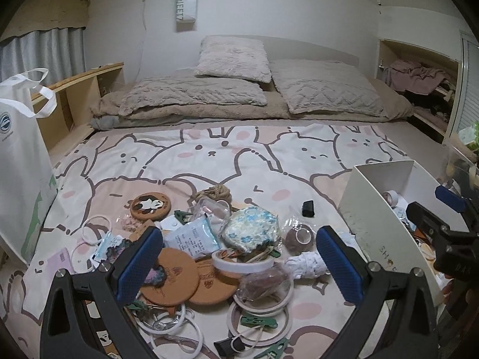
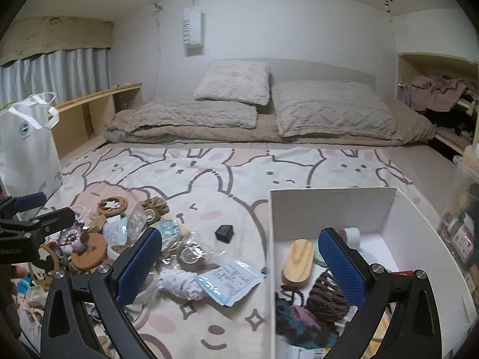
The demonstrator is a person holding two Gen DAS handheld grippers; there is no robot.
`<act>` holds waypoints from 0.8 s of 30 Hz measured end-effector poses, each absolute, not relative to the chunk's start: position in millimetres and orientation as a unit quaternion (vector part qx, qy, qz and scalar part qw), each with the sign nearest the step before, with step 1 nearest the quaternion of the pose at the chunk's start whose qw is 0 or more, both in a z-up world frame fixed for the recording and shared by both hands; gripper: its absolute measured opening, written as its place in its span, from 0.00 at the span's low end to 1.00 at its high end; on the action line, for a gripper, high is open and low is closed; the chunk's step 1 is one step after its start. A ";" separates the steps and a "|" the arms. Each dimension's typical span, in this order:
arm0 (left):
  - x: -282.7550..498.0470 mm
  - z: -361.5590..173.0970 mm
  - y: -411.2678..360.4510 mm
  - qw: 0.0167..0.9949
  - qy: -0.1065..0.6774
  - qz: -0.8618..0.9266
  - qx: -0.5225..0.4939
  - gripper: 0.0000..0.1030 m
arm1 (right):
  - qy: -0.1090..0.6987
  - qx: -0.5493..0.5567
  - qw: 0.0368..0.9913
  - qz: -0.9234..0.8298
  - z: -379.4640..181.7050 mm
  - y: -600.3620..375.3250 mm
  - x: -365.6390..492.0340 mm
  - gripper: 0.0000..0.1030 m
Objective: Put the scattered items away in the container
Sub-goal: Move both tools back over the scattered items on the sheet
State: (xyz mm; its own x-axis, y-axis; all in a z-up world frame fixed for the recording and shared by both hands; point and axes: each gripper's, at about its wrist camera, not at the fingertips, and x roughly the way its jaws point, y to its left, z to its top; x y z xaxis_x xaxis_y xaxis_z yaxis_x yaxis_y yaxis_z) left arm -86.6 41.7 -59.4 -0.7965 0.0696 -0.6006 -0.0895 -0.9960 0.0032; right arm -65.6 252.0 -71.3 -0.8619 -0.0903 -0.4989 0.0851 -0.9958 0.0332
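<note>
Scattered items lie on a bunny-print sheet point(image 1: 209, 155): cork coasters point(image 1: 173, 278), a tape roll point(image 1: 242, 261), a floral pouch point(image 1: 251, 230), white rings point(image 1: 176, 326), green clips point(image 1: 257, 323), a small black box point(image 1: 308, 208) and a blue-edged packet point(image 2: 230, 281). My left gripper point(image 1: 239, 266) is open and empty above the pile. The white box point(image 2: 332, 206) stands at the right; it holds yarn point(image 2: 326, 299) and a wooden piece point(image 2: 298, 261). My right gripper point(image 2: 239, 263) is open and empty, straddling the box's left wall.
A white tote bag point(image 1: 21, 161) stands at the left edge. Pillows point(image 1: 233, 59) and a folded blanket point(image 1: 191, 113) lie at the far end of the bed. A wooden shelf point(image 1: 74, 101) is at the left, a cluttered alcove point(image 1: 419, 80) at the right.
</note>
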 end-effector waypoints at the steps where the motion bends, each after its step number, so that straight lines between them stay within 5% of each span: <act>1: -85.5 -60.4 39.9 0.040 0.015 0.948 -0.315 1.00 | -0.002 0.258 0.049 -0.965 -71.8 249.4 -65.5 1.00; 24: -78.3 -84.8 -14.3 0.018 -0.043 0.949 -0.312 1.00 | 0.040 0.229 0.084 -0.969 -90.3 202.4 -59.6 1.00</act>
State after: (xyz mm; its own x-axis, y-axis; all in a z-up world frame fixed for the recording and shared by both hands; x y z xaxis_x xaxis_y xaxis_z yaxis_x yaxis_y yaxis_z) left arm -78.3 -14.3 -84.8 -0.8044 0.0608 -0.5909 -0.0072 -0.9957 -0.0926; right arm -59.6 202.4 -90.3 -0.8808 -0.1449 -0.4508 0.1816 -0.9826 -0.0388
